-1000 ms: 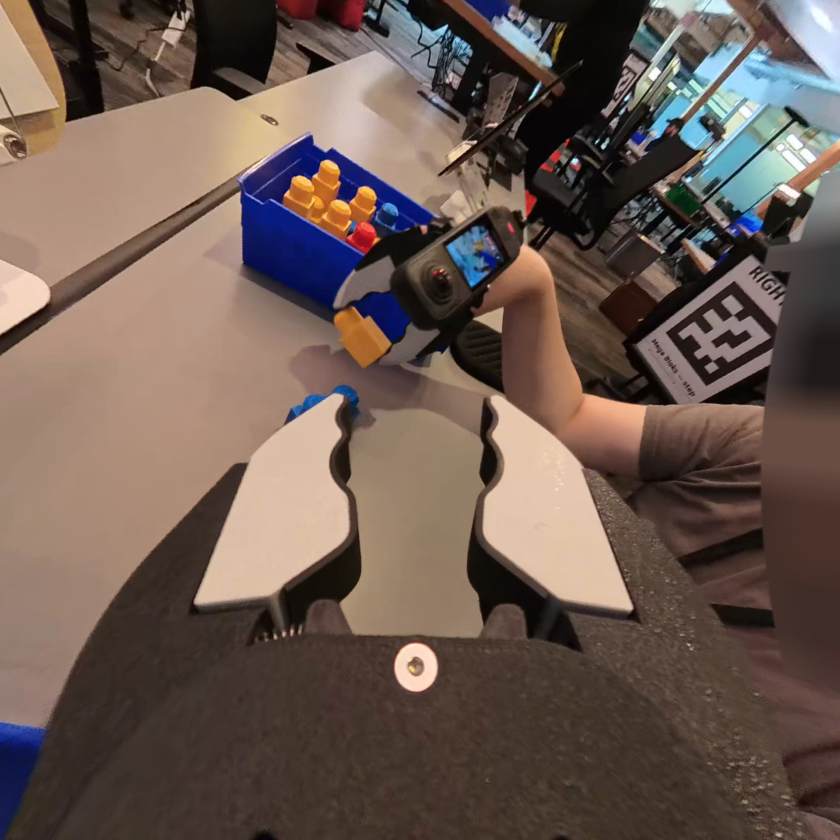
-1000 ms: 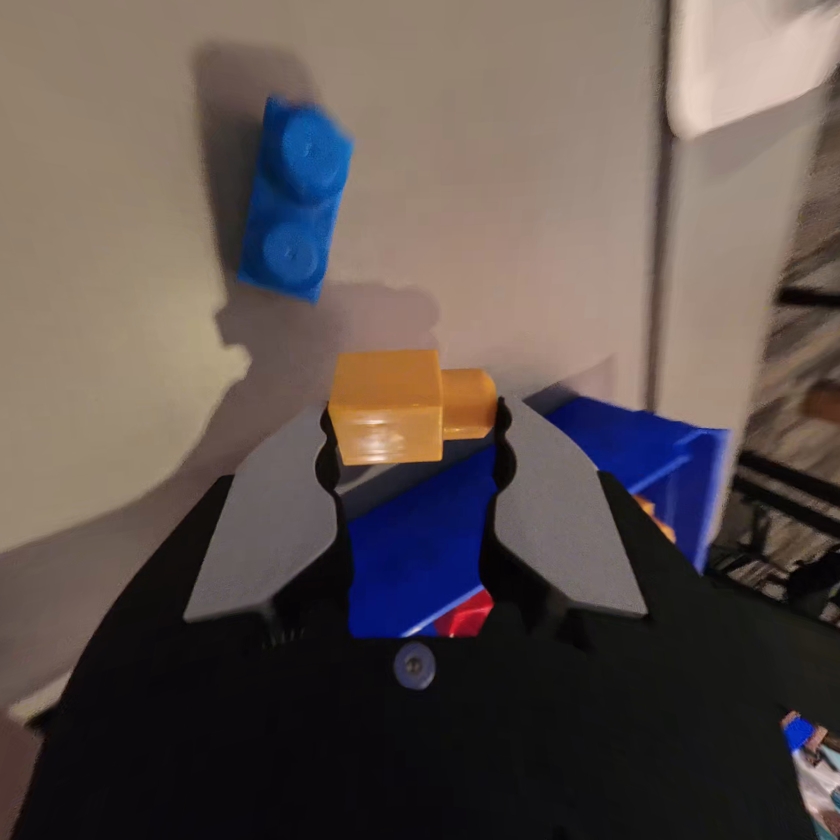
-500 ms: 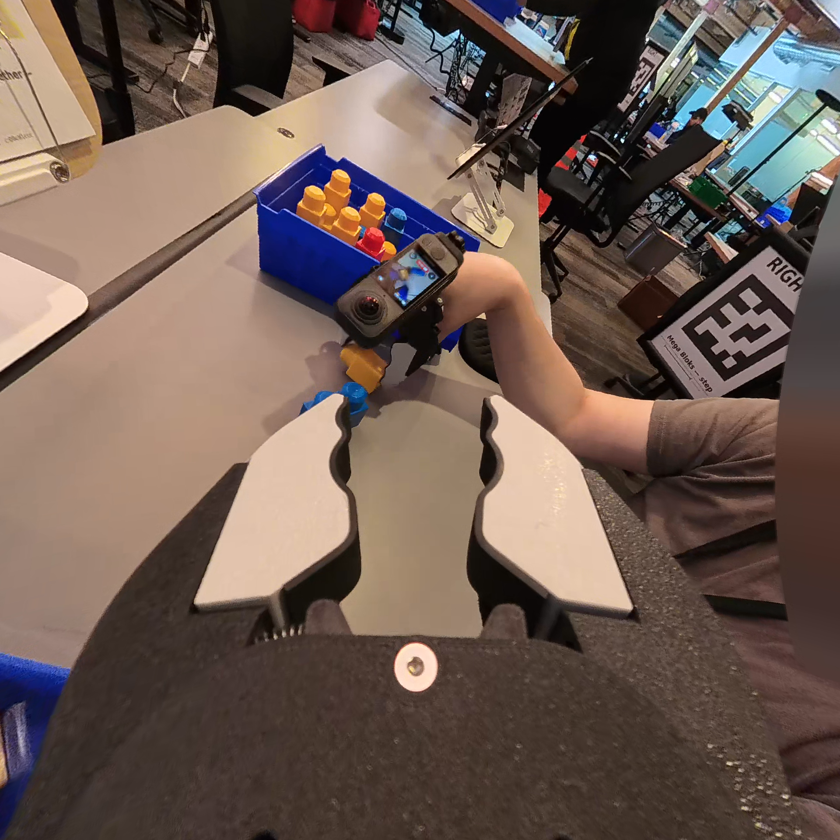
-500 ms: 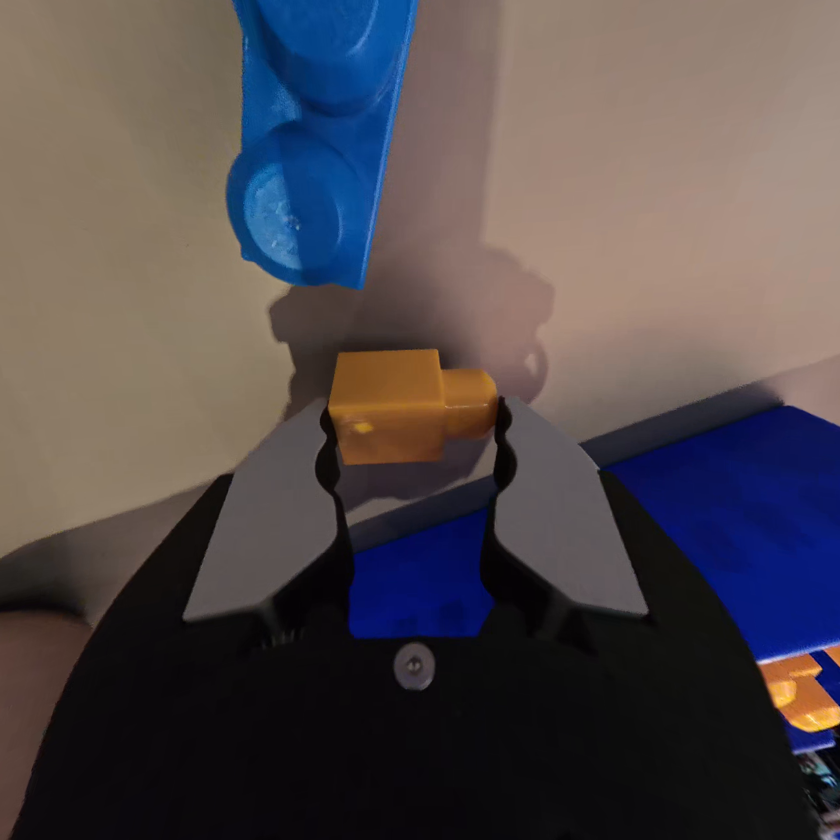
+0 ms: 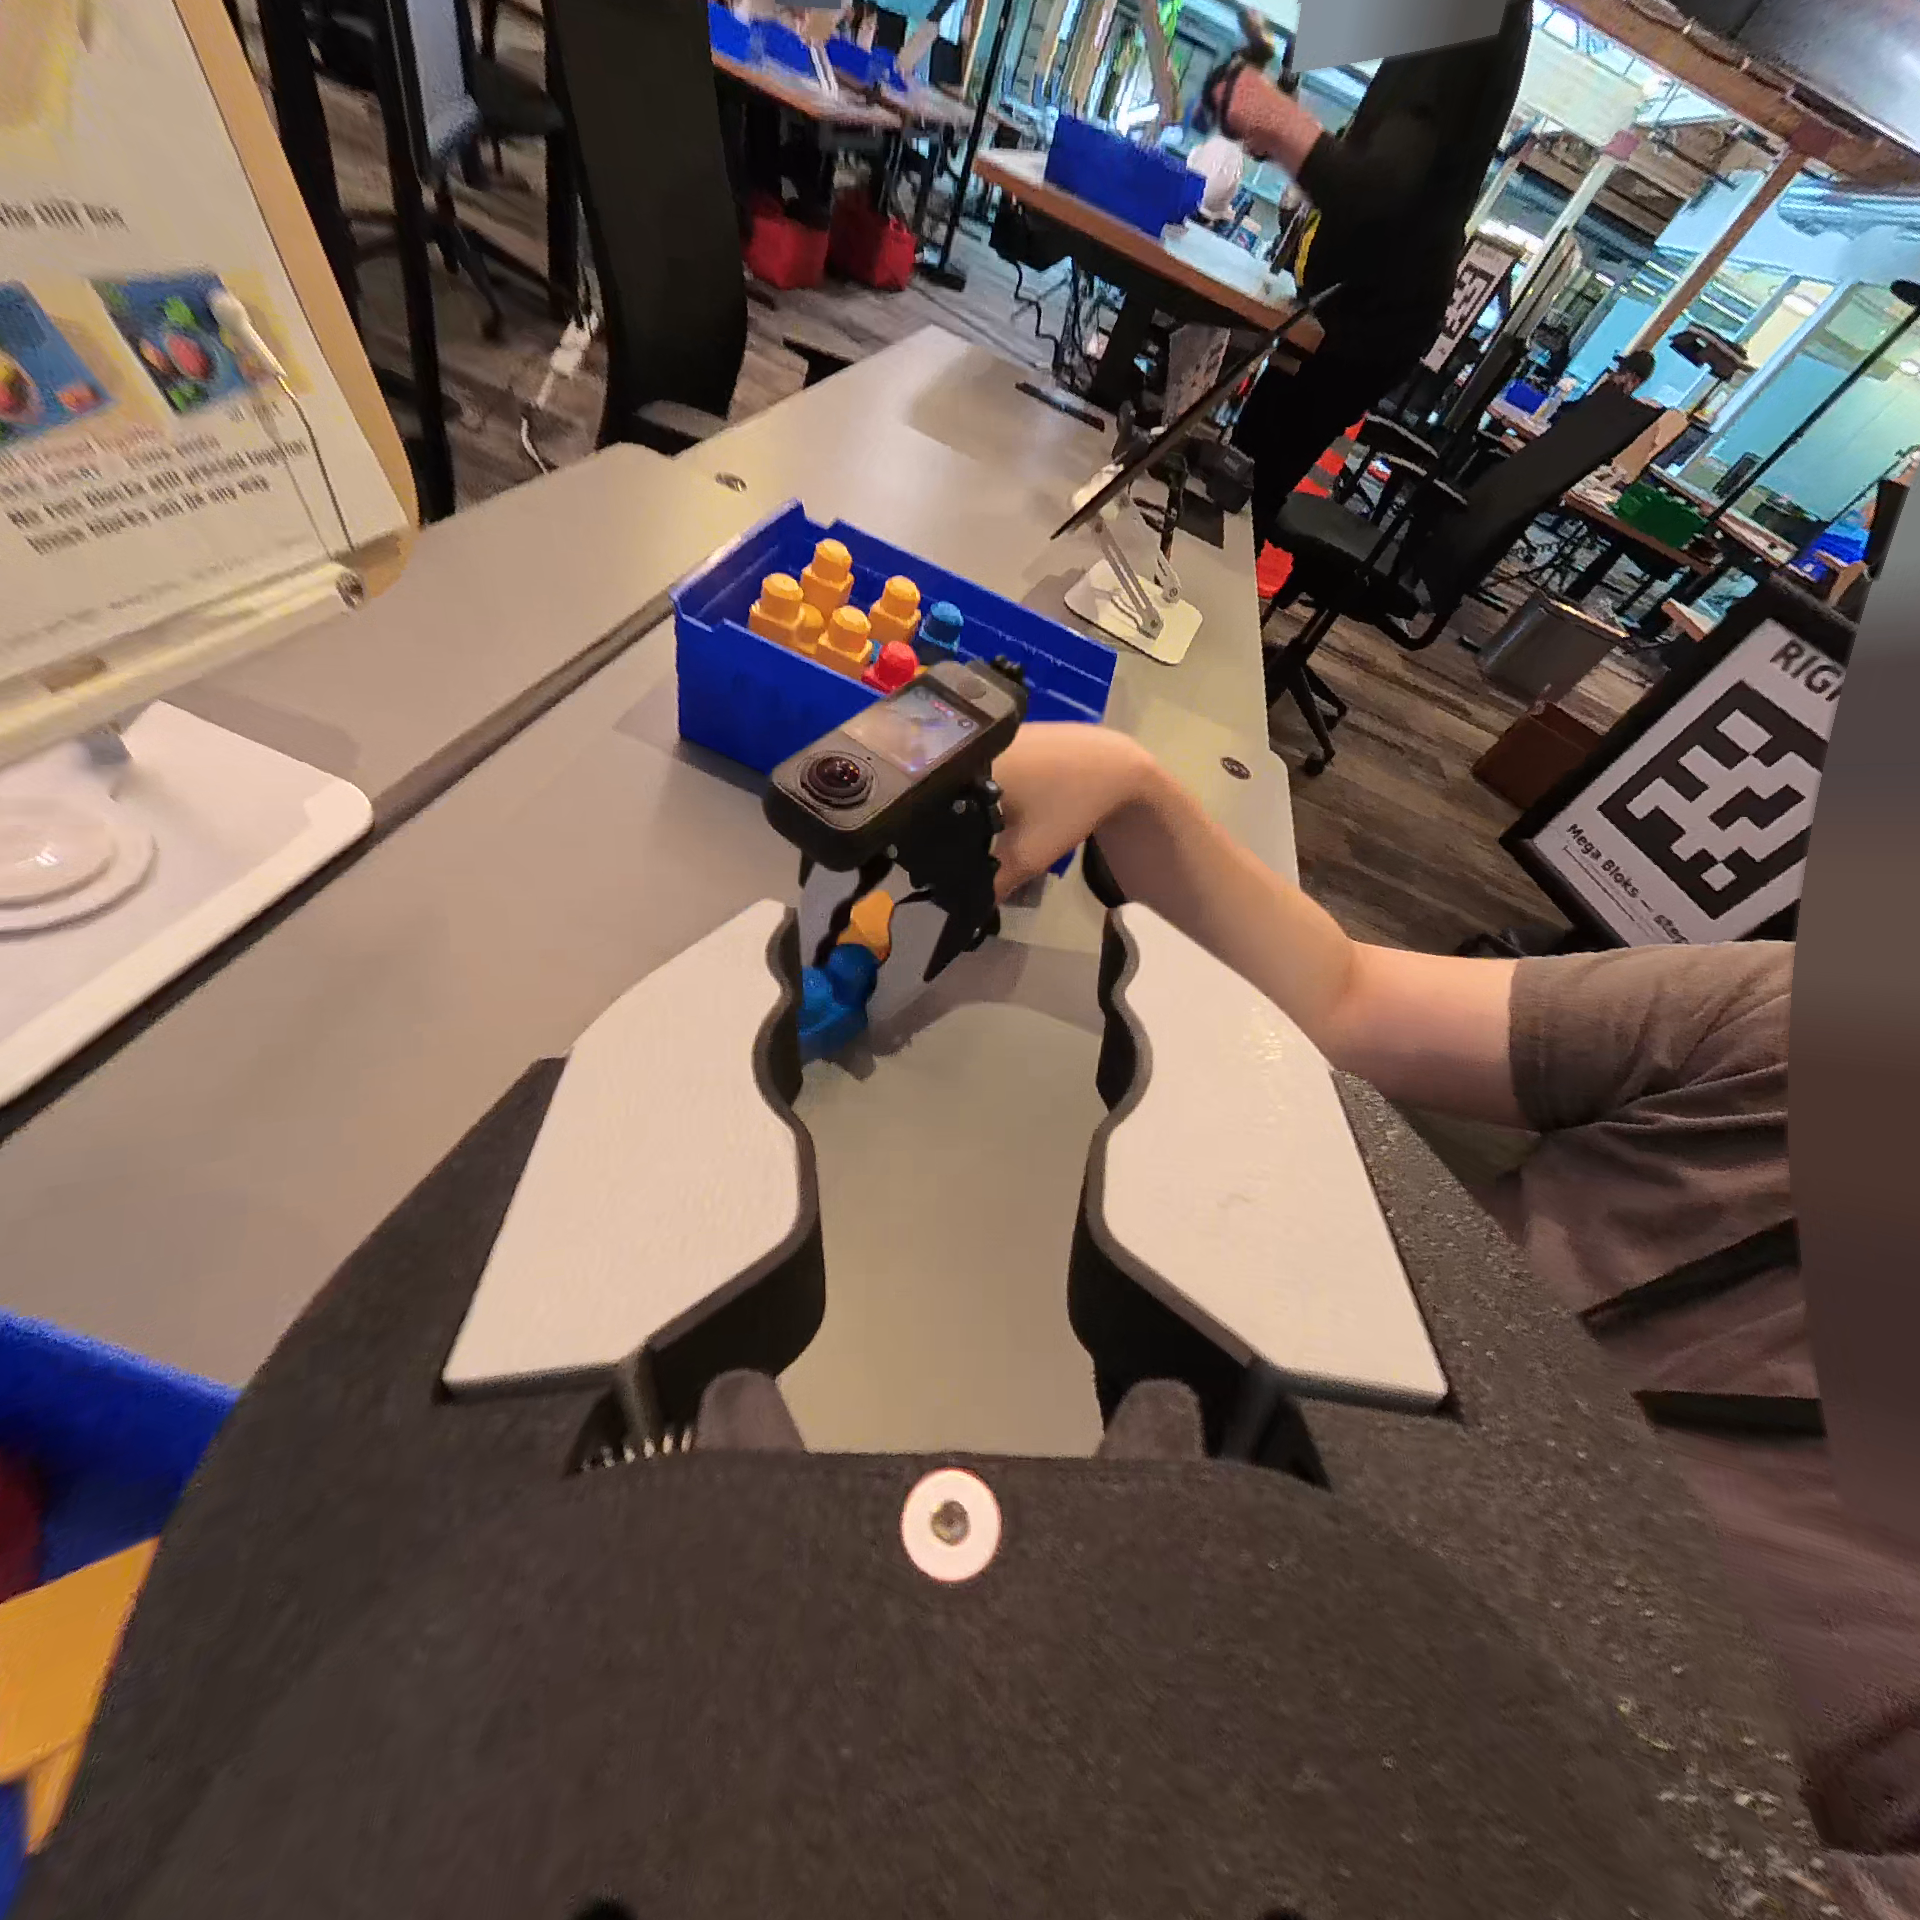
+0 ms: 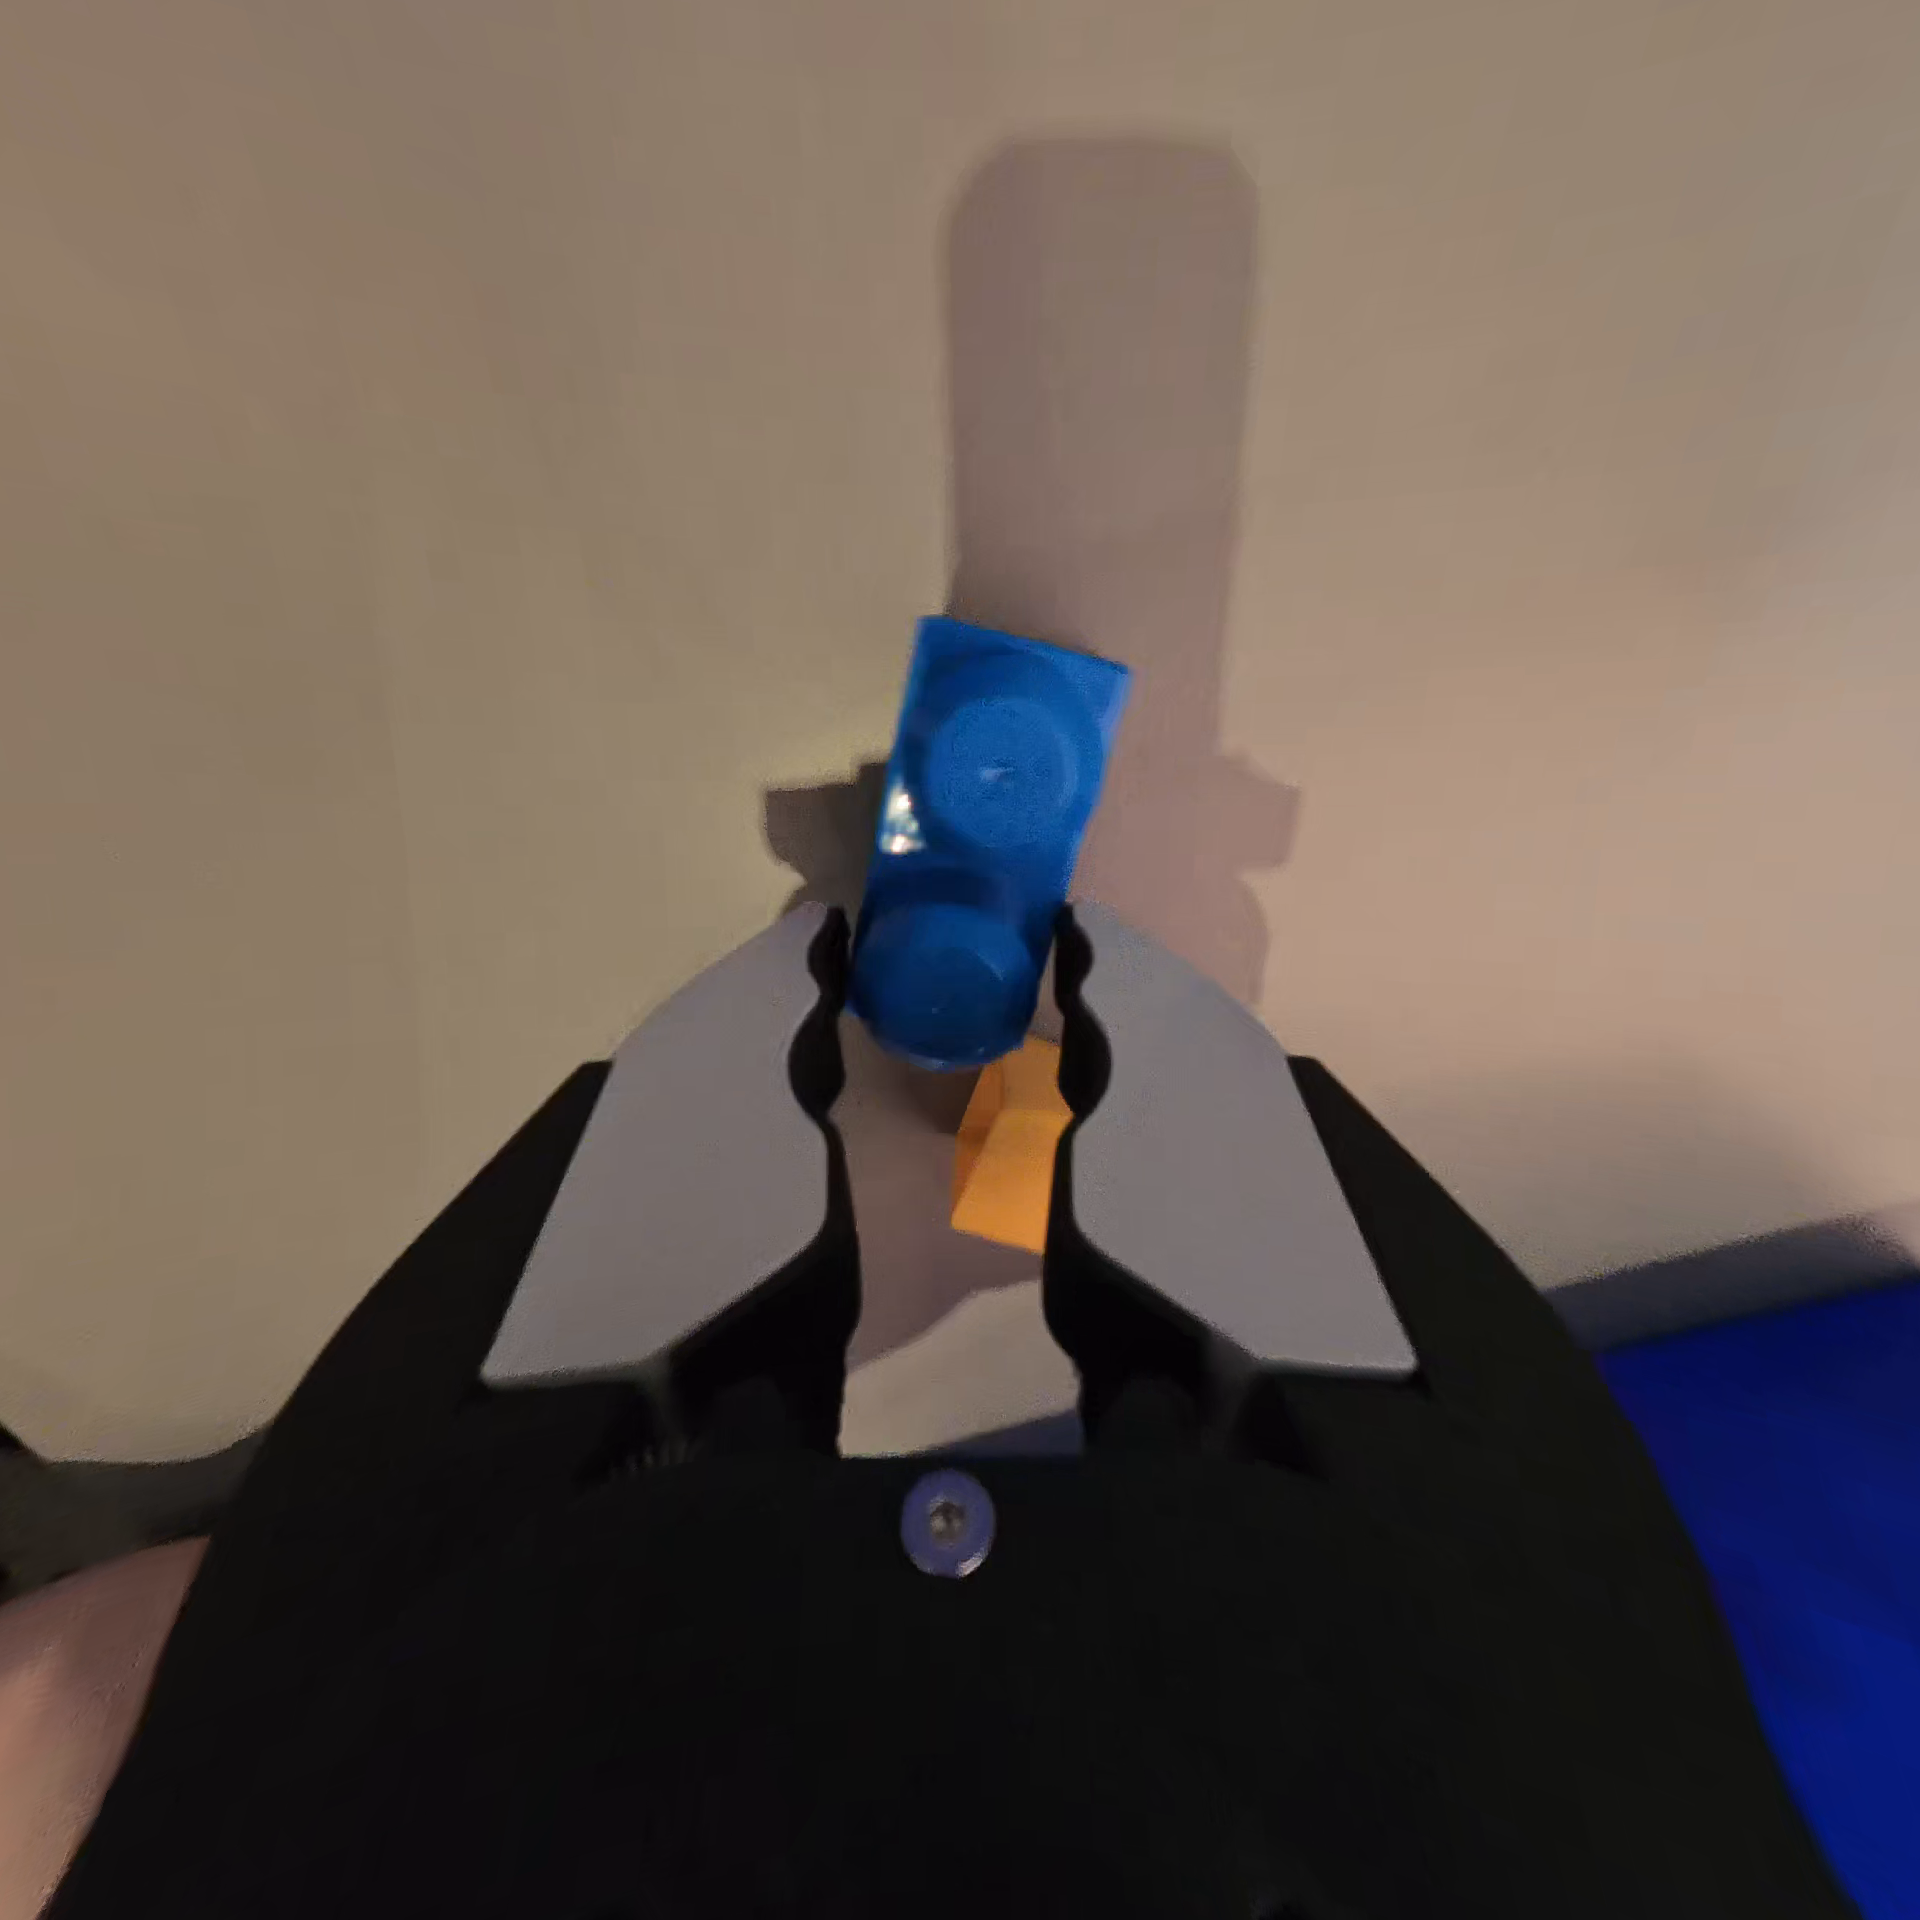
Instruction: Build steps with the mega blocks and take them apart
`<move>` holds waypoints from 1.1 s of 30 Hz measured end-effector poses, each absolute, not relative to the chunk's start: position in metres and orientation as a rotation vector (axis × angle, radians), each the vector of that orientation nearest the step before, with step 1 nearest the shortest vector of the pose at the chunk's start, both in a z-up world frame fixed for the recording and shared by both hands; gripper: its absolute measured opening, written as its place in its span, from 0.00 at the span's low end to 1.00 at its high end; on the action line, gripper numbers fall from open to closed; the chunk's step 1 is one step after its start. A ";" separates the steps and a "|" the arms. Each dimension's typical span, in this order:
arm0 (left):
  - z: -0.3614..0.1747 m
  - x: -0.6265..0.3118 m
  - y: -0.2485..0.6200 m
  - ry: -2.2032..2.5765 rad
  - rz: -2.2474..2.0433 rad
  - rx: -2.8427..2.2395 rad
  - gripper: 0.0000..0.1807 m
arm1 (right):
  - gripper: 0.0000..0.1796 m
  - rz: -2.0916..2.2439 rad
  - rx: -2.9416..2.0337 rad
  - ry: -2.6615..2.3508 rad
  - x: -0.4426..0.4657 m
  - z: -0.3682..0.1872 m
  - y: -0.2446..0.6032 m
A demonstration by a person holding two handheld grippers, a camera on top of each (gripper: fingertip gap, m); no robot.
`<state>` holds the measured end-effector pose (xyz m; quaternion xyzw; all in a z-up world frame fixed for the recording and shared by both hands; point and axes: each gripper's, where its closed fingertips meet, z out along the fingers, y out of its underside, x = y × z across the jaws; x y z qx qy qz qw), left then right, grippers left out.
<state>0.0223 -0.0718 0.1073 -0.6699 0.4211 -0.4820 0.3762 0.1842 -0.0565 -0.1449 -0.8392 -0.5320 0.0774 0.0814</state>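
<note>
Progress is early: only two loose blocks are out on the desk (image 5: 312,1039), and no step shape stands yet. Blue two-stud block (image 6: 987,831) lies flat on the desk, studs up. Orange block (image 6: 1013,1153) sits just beside its near end, between the fingers of the right gripper (image 6: 943,920). From the left wrist view the orange piece (image 5: 868,920) appears above and against the blue one (image 5: 831,997), so it may be seated on it or merely leaning; the frames do not settle which.

Right gripper jaws stand apart to roughly the width of the blue block's near stud. Whether they press on either block cannot be told. Left gripper (image 5: 940,925) hovers nearer the camera side of the desk, jaws wide apart and holding nothing.

Remaining supply: blue bin (image 5: 748,675) farther along the desk holds several orange blocks (image 5: 831,613), one red and one light blue. Judged remaining: most of the build, then all of the disassembly.

Hidden or unclear:
- underside contact between orange and blue blocks, masked by the right gripper's body and camera;
- orange block partly covered by the right finger in the right wrist view;
- second blue container at the lower left edge of the left wrist view, cut off, contents blurred;
- right wrist view is motion-smeared at the edges.
</note>
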 end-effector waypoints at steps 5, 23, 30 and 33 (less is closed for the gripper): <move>0.130 0.007 -0.071 1.072 -1.145 -1.533 0.32 | 0.20 0.561 -2.400 -1.504 0.167 -0.119 -0.058; 0.042 0.119 -0.100 1.461 -1.099 -1.386 0.34 | 0.20 0.898 -1.581 -1.377 0.136 0.056 -0.104; 0.022 0.132 -0.115 1.577 -1.099 -1.418 0.32 | 0.20 0.876 -1.586 -1.449 0.124 0.047 -0.110; 0.017 0.135 -0.117 1.602 -1.075 -1.424 0.32 | 0.20 0.878 -1.596 -1.467 0.119 0.043 -0.111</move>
